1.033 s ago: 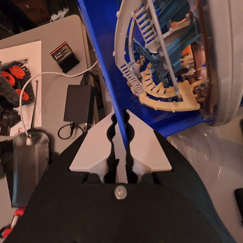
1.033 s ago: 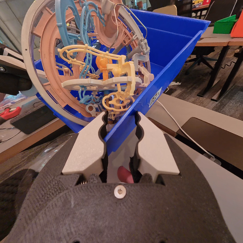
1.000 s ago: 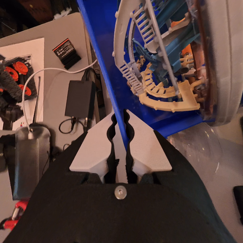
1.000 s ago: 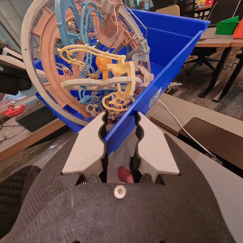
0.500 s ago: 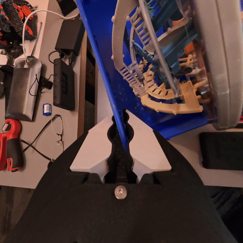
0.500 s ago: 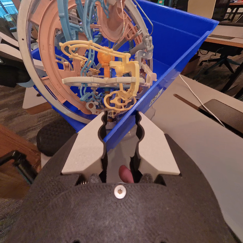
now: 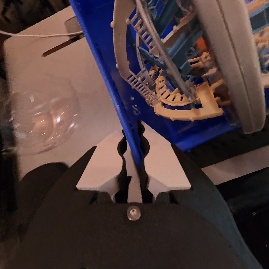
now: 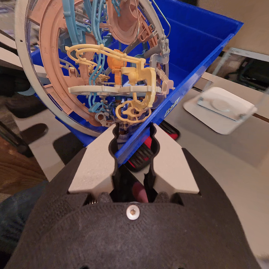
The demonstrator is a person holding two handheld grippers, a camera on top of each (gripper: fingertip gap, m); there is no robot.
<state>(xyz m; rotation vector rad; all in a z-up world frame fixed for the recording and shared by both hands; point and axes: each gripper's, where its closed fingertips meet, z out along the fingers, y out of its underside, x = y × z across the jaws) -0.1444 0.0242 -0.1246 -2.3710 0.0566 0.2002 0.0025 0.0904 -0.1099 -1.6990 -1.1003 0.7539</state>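
Observation:
A blue plastic bin (image 7: 101,58) hangs tilted in the air, held by both grippers. My left gripper (image 7: 131,131) is shut on one thin side wall of it. My right gripper (image 8: 133,128) is shut on the opposite wall (image 8: 189,81), which runs slantwise between its pads. Inside the bin lies a half-sphere marble maze toy (image 8: 101,72) with a grey rim and pink, cream, light blue and orange tracks. It leans against the bin's side in the left wrist view (image 7: 182,94).
A clear plastic dome (image 7: 43,113) lies on the white table (image 7: 58,65) left of the bin, with a white cable (image 7: 36,35) behind. A white device (image 8: 218,110) sits on the table at right. A red and black tool (image 8: 139,157) lies under the bin. My right fingertips sit around 15 centimeters from my left ones.
Both grippers have carried the bin sideways. The desk with black adapters has left the left view and a white table with the clear dome shows instead. A white device and the tool have come into the right view.

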